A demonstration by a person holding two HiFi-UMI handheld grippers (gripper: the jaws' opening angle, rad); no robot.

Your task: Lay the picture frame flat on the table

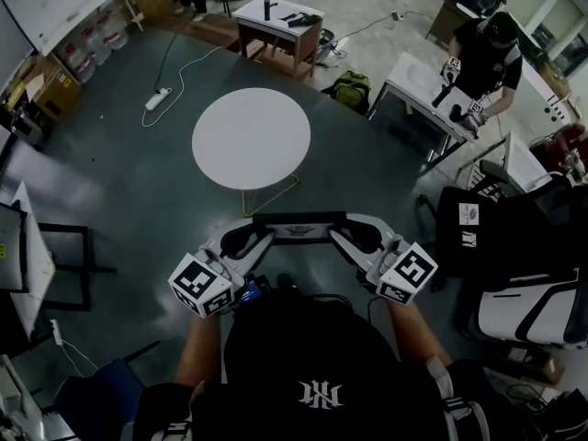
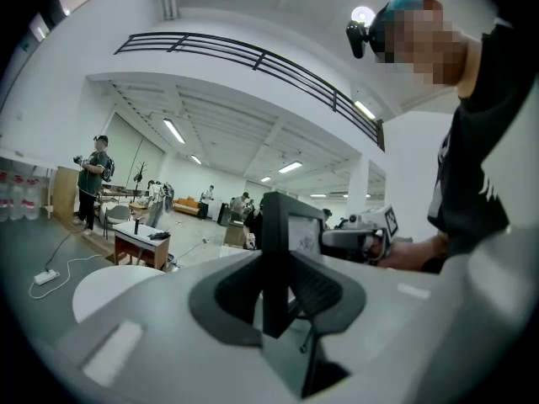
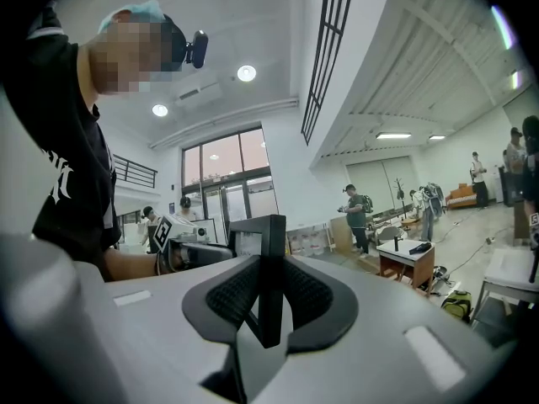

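A black picture frame (image 1: 299,225) hangs upright in the air, seen from above as a narrow dark bar, and I hold one end in each gripper. My left gripper (image 1: 250,235) is shut on its left edge and my right gripper (image 1: 347,233) on its right edge. In the left gripper view the frame's edge (image 2: 274,251) stands between the pads, with the picture (image 2: 305,236) behind. The right gripper view shows the other edge (image 3: 269,268) clamped the same way. The round white table (image 1: 251,139) stands ahead of the frame, apart from it.
A small wooden table with tools (image 1: 277,26) stands beyond the round one. A power strip with its cable (image 1: 158,98) lies on the dark floor at the left. A green backpack (image 1: 349,88) and a person at a white desk (image 1: 482,58) are at the right. Bags (image 1: 524,274) sit close right.
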